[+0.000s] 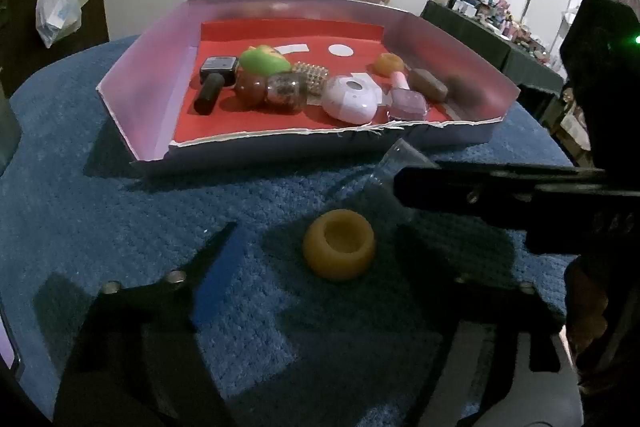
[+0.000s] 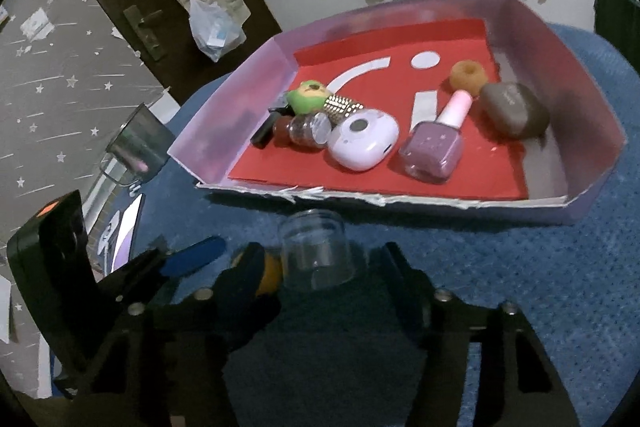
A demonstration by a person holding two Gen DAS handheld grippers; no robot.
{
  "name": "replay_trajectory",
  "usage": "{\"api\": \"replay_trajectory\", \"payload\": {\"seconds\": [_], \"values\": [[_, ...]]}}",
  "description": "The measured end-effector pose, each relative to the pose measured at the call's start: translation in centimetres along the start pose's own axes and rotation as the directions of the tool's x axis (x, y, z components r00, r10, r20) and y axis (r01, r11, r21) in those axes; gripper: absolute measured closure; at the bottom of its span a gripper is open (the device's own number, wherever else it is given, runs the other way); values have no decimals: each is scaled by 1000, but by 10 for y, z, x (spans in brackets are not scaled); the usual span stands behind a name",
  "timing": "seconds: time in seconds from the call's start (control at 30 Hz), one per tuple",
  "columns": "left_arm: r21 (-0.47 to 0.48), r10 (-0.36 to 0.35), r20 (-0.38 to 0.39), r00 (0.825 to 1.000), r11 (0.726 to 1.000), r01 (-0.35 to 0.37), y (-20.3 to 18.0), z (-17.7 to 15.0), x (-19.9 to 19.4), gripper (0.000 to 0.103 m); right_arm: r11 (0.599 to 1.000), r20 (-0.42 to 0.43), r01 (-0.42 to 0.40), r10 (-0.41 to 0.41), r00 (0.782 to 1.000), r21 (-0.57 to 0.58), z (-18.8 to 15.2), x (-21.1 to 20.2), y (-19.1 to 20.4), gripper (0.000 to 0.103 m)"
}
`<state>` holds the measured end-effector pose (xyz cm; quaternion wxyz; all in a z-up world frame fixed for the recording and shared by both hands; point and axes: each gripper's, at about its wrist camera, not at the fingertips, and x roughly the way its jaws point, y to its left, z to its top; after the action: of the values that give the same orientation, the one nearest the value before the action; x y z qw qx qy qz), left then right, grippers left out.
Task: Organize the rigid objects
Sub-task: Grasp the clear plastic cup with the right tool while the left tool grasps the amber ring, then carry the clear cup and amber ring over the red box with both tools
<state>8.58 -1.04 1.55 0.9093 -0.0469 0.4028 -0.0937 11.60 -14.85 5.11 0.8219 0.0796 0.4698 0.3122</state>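
The right gripper (image 2: 320, 259) brackets a clear cup (image 2: 316, 251); contact is unclear. The left gripper (image 1: 344, 255) stands released around an orange ring (image 1: 339, 245), tray (image 1: 256, 143) ahead.

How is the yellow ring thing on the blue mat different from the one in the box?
The yellow ring on the mat lies outside the box, alone between the left gripper fingers. The ring in the box sits on the red floor beside the nail polish bottle. Both are round, yellow-orange and hollow in the middle.
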Motion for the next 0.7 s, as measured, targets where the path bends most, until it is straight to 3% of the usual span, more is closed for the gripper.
{"api": "replay_trajectory", "payload": {"seconds": [0.13, 0.23, 0.4, 0.47, 0.7], "values": [[-5, -6, 7, 1000, 1000, 6, 2, 0, -1, 47, 1000, -17, -18, 18, 1000, -6, 0, 7, 4, 51], [12, 0, 10, 1000, 1000, -1, -2, -1, -1, 48, 1000, -27, -16, 16, 1000, -9, 1, 12, 5, 59], [71, 29, 20, 999, 997, -31, -14, -7, -1, 56, 1000, -29, -16, 16, 999, -2, 1, 14, 4, 61], [76, 25, 21, 999, 997, -27, -16, -8, -2, 66, 1000, -28, -17, 17, 999, 2, 1, 14, 4, 61], [78, 19, 24, 1000, 997, -21, -16, -11, -4, 67, 1000, -10, -22, 22, 1000, 10, -3, 3, 2, 62]]}}
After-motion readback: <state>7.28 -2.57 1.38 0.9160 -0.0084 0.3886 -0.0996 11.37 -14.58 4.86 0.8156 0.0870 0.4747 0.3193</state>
